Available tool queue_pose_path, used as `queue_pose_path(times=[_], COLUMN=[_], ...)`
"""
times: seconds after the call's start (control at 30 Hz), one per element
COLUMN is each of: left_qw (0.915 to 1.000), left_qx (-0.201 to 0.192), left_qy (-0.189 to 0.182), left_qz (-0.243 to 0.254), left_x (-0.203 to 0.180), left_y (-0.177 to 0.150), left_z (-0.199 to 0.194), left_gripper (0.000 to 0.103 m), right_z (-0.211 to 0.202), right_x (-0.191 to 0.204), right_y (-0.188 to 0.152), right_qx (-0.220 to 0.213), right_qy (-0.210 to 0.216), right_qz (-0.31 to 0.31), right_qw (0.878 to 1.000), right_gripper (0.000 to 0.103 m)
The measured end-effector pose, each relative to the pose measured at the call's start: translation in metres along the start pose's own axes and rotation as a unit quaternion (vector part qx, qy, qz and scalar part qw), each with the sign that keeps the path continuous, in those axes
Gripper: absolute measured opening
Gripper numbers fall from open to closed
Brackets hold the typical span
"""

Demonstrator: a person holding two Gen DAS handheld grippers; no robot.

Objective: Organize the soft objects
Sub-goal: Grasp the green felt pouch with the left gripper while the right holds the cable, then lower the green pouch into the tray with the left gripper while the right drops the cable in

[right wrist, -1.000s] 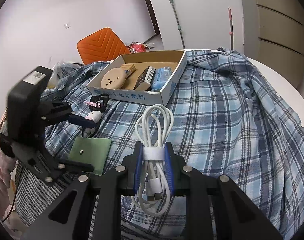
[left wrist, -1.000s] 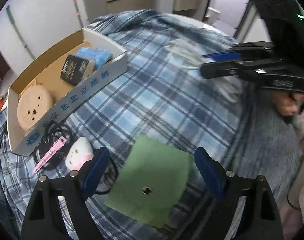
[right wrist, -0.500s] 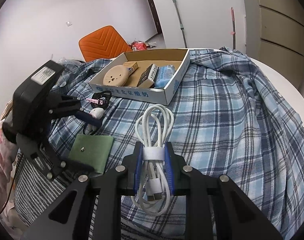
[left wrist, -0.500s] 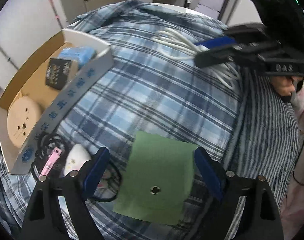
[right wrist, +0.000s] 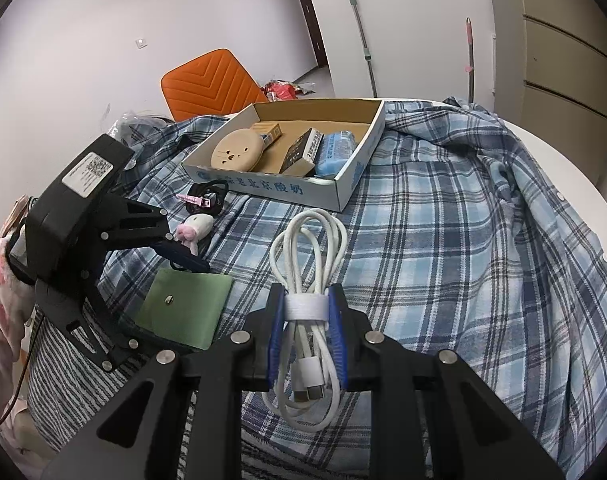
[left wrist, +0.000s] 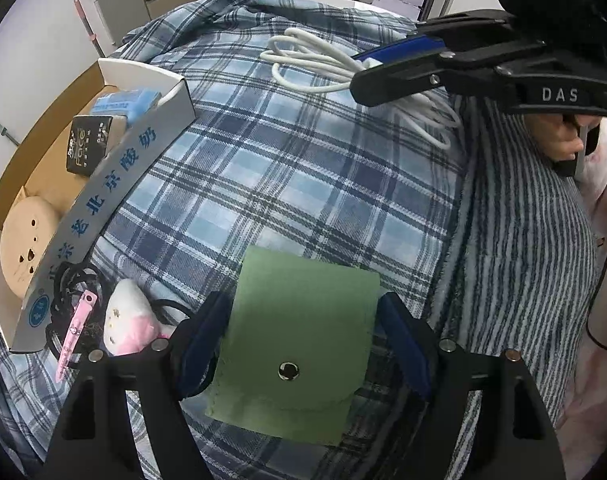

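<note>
the left gripper [left wrist: 303, 336] stands with its fingers wide apart, one on each side of the green pouch [left wrist: 299, 352], which lies flat on the plaid cloth [left wrist: 287, 168] covering the worktop. the pouch sits squarely between the two blue pads, its snap button facing up and its flap end nearest the camera; whether the pads already touch its side edges cannot be told, though they look just beside them. its slightly longer side runs along the line of the fingers, so the pads would close across the narrower width. judged from this, the left side needs only to close and lift, and a flat, limp pouch may buckle or slip instead of rising cleanly.

the right gripper [right wrist: 306, 320] has its fingers narrowed onto the white cable bundle [right wrist: 309, 264], pinching it at the white strap, with the loops reaching forward over the cloth and the plugs hanging back toward the camera. the bundle's long axis lies in line with the fingers.

the cardboard box [right wrist: 345, 188] sits ahead of both tools, on the far side of the cloth, already holding a round tan case [right wrist: 236, 154] and some small packs. the cable is the nearer load to the box's open side. a small plush toy [left wrist: 125, 322] and a pink hair clip [left wrist: 74, 330] on black hair ties lie just left of the left gripper, beside the box wall, not yet put away.
</note>
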State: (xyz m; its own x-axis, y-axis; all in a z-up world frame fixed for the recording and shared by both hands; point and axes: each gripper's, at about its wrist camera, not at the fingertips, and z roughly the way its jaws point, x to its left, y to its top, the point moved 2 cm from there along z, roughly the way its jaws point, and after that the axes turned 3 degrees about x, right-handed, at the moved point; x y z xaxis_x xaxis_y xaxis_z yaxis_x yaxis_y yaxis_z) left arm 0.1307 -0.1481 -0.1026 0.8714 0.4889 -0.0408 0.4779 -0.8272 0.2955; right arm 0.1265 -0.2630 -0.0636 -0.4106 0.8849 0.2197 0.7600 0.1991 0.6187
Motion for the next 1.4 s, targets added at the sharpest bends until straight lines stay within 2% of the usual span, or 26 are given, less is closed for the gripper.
queue_pose_path(times=[0.13, 0.27, 0.37, 0.47, 0.57, 0.6, 0.67, 0.8, 0.87, 0.93, 1.0, 1.03, 1.1, 1.17, 1.3, 1.4], left_qw=[0.9995, 0.994, 0.9826, 0.9669, 0.9461, 0.9374, 0.9253, 0.8925, 0.8732, 0.8503, 0.8278, 0.8196, 0.8164, 0.8144, 0.8168, 0.8219], left_qx=[-0.018, -0.083, -0.141, -0.193, -0.238, -0.259, -0.286, -0.337, -0.361, -0.39, -0.422, -0.43, -0.44, -0.438, -0.431, -0.42], left_qy=[-0.004, 0.031, 0.067, 0.114, 0.165, 0.17, 0.173, 0.209, 0.229, 0.239, 0.259, 0.271, 0.259, 0.263, 0.275, 0.271], left_qz=[-0.025, -0.063, -0.1, -0.122, -0.145, -0.159, -0.179, -0.214, -0.235, -0.26, -0.263, -0.264, -0.27, -0.275, -0.268, -0.273], left_x=[0.003, 0.001, 0.0, -0.002, 0.004, 0.01, 0.02, 0.04, 0.055, 0.07, 0.078, 0.083, 0.097, 0.107, 0.12, 0.133], left_y=[0.0, -0.007, -0.017, -0.026, -0.028, -0.028, -0.028, -0.023, -0.02, -0.022, -0.025, -0.026, -0.028, -0.025, -0.02, -0.017], left_z=[-0.004, -0.021, -0.038, -0.057, -0.078, -0.088, -0.102, -0.13, -0.139, -0.148, -0.153, -0.155, -0.157, -0.158, -0.158, -0.149], left_gripper=[0.075, 0.075, 0.075, 0.074, 0.074, 0.074, 0.074, 0.074, 0.074, 0.074, 0.074, 0.074, 0.074, 0.074, 0.074, 0.074], right_z=[-0.001, -0.004, -0.007, -0.013, -0.018, -0.019, -0.022, -0.027, -0.026, -0.022, -0.017, -0.015, -0.008, 0.0, 0.015, 0.026], right_x=[0.001, 0.002, 0.004, 0.008, 0.017, 0.021, 0.028, 0.045, 0.053, 0.056, 0.055, 0.056, 0.057, 0.053, 0.043, 0.045], right_y=[0.0, 0.001, 0.003, 0.006, 0.016, 0.021, 0.033, 0.063, 0.081, 0.103, 0.125, 0.133, 0.149, 0.162, 0.179, 0.184], right_qx=[0.0, -0.004, -0.012, -0.027, -0.04, -0.047, -0.063, -0.099, -0.121, -0.129, -0.138, -0.144, -0.161, -0.163, -0.153, -0.154], right_qy=[-0.003, -0.007, -0.011, -0.013, -0.019, -0.02, -0.027, -0.036, -0.059, -0.06, -0.066, -0.076, -0.103, -0.103, -0.102, -0.119], right_qz=[-0.004, -0.006, -0.009, -0.016, -0.03, -0.035, -0.043, -0.045, -0.05, -0.041, -0.026, -0.027, -0.03, -0.02, 0.013, 0.002], right_qw=[1.0, 1.0, 1.0, 0.999, 0.999, 0.998, 0.997, 0.993, 0.99, 0.989, 0.988, 0.986, 0.981, 0.981, 0.983, 0.981], right_gripper=[0.021, 0.021, 0.021, 0.021, 0.021, 0.021, 0.021, 0.021, 0.021, 0.021, 0.021, 0.021, 0.021, 0.021, 0.021, 0.021])
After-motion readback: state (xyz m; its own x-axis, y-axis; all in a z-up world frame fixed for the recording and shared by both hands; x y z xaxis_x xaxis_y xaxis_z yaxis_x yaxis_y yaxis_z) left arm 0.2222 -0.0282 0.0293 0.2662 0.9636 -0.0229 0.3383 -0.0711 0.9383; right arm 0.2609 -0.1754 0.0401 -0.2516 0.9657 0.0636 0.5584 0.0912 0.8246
